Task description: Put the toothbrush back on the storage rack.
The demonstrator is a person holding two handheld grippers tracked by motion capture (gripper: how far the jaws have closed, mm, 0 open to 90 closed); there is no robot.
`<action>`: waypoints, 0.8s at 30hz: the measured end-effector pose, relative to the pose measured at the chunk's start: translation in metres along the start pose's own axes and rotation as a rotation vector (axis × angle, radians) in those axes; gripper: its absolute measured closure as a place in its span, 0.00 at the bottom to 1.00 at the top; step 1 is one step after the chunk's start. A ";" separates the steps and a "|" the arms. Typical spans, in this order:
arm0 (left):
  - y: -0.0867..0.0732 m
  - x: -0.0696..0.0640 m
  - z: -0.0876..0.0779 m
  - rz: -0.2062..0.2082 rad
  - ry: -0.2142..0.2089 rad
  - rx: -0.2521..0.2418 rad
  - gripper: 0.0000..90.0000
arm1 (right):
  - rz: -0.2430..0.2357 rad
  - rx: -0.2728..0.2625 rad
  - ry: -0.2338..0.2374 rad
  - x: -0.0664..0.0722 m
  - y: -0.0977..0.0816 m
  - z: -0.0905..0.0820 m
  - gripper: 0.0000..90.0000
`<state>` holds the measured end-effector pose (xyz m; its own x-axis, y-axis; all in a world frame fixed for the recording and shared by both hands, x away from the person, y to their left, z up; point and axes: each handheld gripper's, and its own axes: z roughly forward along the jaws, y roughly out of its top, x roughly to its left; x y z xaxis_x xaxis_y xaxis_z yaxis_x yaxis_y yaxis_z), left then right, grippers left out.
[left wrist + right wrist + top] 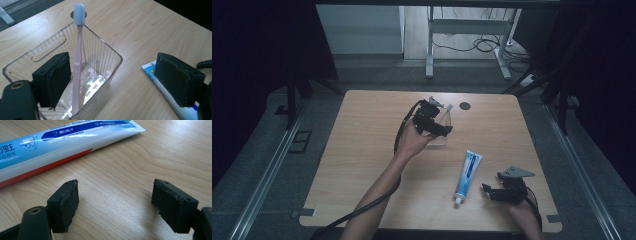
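Observation:
A pink toothbrush (pixel 77 62) with a white head stands upright in a clear ribbed plastic holder (pixel 105 57) at the middle of the wooden table (pixel 362 150). My left gripper (pixel 117 80) is open at the holder. One jaw reaches inside it close beside the brush handle and the other stands wide outside. In the high view my left gripper (pixel 439 125) sits over the holder (pixel 447 131). A blue and white toothpaste tube (pixel 467 176) lies flat at the front right. My right gripper (pixel 489 192) is open just right of its cap end, low over bare wood (pixel 120 202), with the tube (pixel 62 142) beyond its jaws.
A dark round hole (pixel 465 105) marks the tabletop behind the holder. Grey floor and metal rails surround the table, and a desk frame with cables (pixel 472 45) stands farther back. The gripper cable (pixel 362 207) trails off the front edge.

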<state>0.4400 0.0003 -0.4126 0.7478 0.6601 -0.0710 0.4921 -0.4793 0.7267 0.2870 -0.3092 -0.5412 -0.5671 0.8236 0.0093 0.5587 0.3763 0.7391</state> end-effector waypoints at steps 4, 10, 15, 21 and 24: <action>-0.002 -0.003 -0.007 0.013 -0.002 0.001 0.15 | -0.001 0.000 -0.001 0.000 0.000 0.000 0.25; -0.008 -0.006 -0.018 0.019 0.001 0.006 0.13 | -0.003 0.002 -0.003 0.000 0.000 0.000 0.25; -0.013 -0.007 -0.026 0.031 0.009 0.009 0.12 | -0.003 0.002 -0.003 0.000 0.000 0.000 0.25; -0.027 -0.007 -0.035 0.034 0.012 0.009 0.08 | -0.005 0.001 -0.004 0.000 0.000 0.000 0.25; -0.035 -0.005 -0.037 0.038 0.017 0.012 0.05 | -0.005 0.002 -0.005 0.001 0.000 0.000 0.25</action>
<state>0.4022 0.0349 -0.4123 0.7584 0.6510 -0.0322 0.4691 -0.5108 0.7205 0.2867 -0.3087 -0.5412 -0.5667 0.8239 0.0025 0.5571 0.3810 0.7379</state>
